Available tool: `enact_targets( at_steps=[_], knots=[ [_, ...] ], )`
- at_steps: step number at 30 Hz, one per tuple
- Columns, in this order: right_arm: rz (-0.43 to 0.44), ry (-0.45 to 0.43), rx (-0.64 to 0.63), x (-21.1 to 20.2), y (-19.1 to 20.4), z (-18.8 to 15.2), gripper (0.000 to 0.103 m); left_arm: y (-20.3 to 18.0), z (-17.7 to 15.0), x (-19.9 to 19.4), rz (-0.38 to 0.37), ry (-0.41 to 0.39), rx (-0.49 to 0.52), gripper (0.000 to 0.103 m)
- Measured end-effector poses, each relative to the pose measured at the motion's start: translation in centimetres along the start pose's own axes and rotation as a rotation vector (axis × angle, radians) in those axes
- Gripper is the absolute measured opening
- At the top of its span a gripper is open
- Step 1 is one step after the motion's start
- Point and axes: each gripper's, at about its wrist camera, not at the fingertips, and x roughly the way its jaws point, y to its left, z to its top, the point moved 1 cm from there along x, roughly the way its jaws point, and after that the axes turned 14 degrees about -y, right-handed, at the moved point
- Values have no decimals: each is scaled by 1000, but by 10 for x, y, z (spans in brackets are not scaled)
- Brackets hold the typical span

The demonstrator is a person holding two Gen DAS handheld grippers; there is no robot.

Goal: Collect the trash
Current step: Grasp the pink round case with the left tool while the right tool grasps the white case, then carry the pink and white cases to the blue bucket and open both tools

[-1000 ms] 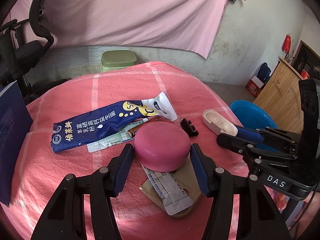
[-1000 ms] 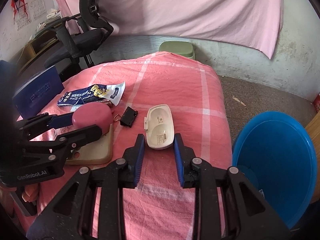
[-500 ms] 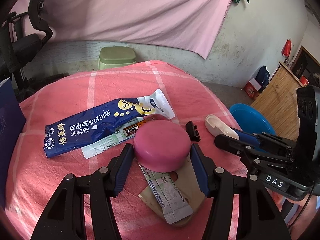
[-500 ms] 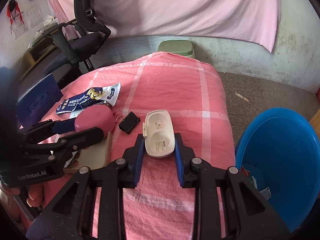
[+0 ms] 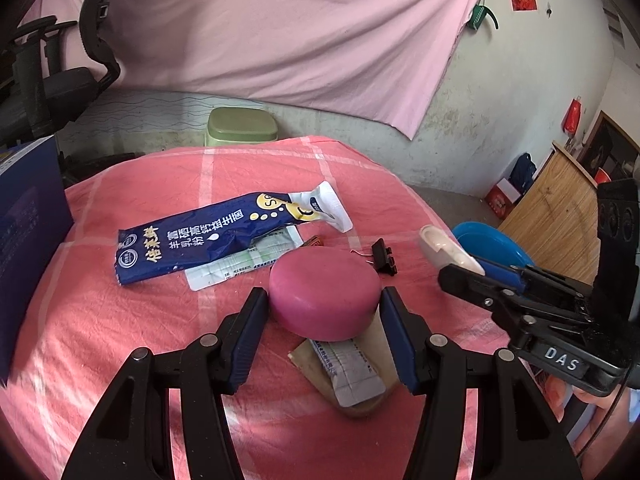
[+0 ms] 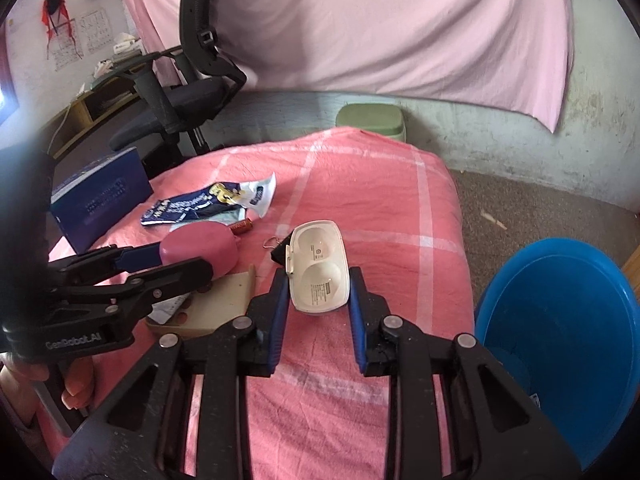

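Observation:
My left gripper (image 5: pixel 322 304) is shut on a round pink container (image 5: pixel 324 294) and holds it above a beige tray (image 5: pixel 360 396) with a paper packet (image 5: pixel 348 368). The container also shows in the right wrist view (image 6: pixel 200 250). My right gripper (image 6: pixel 318 280) is shut on a white plastic case (image 6: pixel 318 270), lifted over the pink tablecloth (image 6: pixel 360 200). The case also shows in the left wrist view (image 5: pixel 444 246). A blue milk-powder wrapper (image 5: pixel 208 236), a battery (image 6: pixel 242 226) and a black binder clip (image 5: pixel 384 258) lie on the cloth. A blue bin (image 6: pixel 560 320) stands on the floor at the right.
A dark blue box (image 5: pixel 28 232) stands at the table's left edge. An office chair (image 6: pixel 180 92) is behind the table at the left, a green stool (image 5: pixel 242 128) behind it. A wooden cabinet (image 5: pixel 560 208) stands beyond the bin.
Both grippers have risen with their loads: the pink container and the white case now sit higher above the cloth. The right gripper has shifted slightly toward the blue bin.

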Motion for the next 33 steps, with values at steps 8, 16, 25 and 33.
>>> enact_targets(
  at_steps=[8, 16, 25, 33],
  knots=[
    [12, -68, -4, -13, 2, 3, 46, -6, 2, -10, 9, -59, 18, 51],
    [-13, -226, -18, -42, 6, 6, 46, -11, 7, -46, 15, -243, 8, 51],
    [-43, -500, 1, -96, 1, 12, 46, -53, 14, -90, 52, -515, 66, 51],
    [-162, -738, 3, -157, -21, 15, 46, -109, 26, -107, -14, -654, 111, 52]
  ],
)
